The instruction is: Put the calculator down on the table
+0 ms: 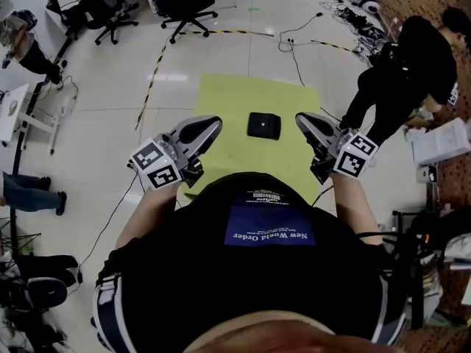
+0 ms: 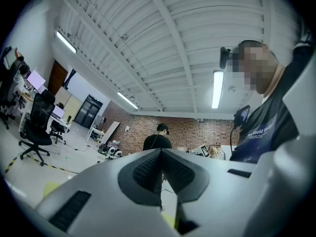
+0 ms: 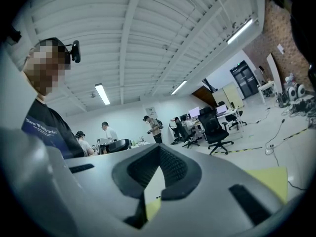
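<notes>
A small black calculator lies on the yellow-green table, about midway between the two grippers and slightly beyond their tips. To its left my left gripper is held apart from it, jaws closed together on nothing. On the calculator's right, my right gripper also stays clear of it, shut and empty. Both gripper views look out over the room, roughly level, and neither shows the calculator. The person's dark shirt hides the table's near edge.
Black office chairs stand on the floor beyond the table. A yellow-black taped line and cables run across the floor. A person in black bends at the right beside white boxes. Another person's legs show at the left.
</notes>
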